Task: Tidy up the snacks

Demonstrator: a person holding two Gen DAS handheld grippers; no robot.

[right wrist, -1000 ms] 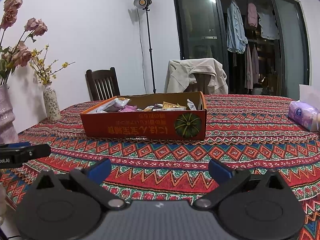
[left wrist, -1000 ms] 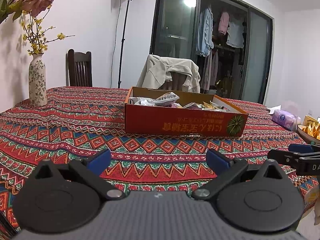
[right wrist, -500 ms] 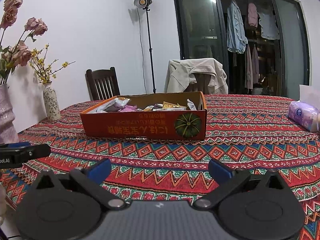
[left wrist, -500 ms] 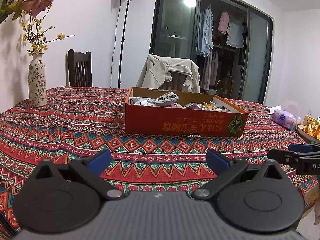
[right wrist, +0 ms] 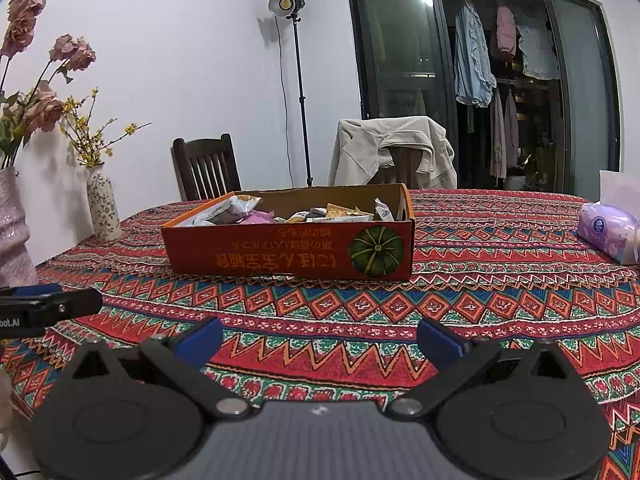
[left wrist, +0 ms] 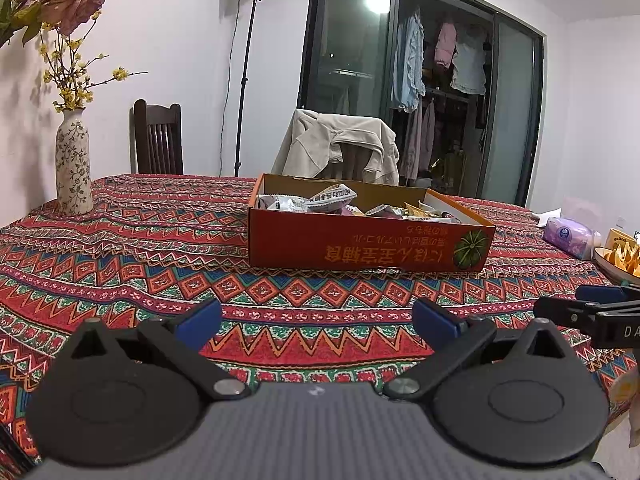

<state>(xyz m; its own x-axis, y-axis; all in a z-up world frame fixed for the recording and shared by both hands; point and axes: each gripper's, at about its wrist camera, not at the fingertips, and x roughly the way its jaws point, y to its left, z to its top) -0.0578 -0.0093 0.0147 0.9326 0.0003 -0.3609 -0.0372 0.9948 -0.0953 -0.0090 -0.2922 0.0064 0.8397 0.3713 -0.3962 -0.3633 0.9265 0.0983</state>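
Note:
An orange cardboard box (left wrist: 368, 246) (right wrist: 288, 252) with a pumpkin picture stands mid-table, holding several wrapped snack packets (left wrist: 328, 200) (right wrist: 240, 210). My left gripper (left wrist: 316, 320) hovers low over the patterned tablecloth, well short of the box, open with nothing between its blue-tipped fingers. My right gripper (right wrist: 318, 336) sits likewise near the table's front, open and empty. Each gripper's finger shows at the edge of the other's view: the right one's fingers (left wrist: 592, 308), the left one's fingers (right wrist: 48, 306).
A floral vase (left wrist: 72, 168) (right wrist: 103, 206) stands at the far left, a pink vase (right wrist: 14, 232) nearer. A purple tissue pack (left wrist: 570, 234) (right wrist: 608, 232) and a dish of yellow snacks (left wrist: 620, 258) lie at the right. Two chairs (right wrist: 206, 166) stand behind the table.

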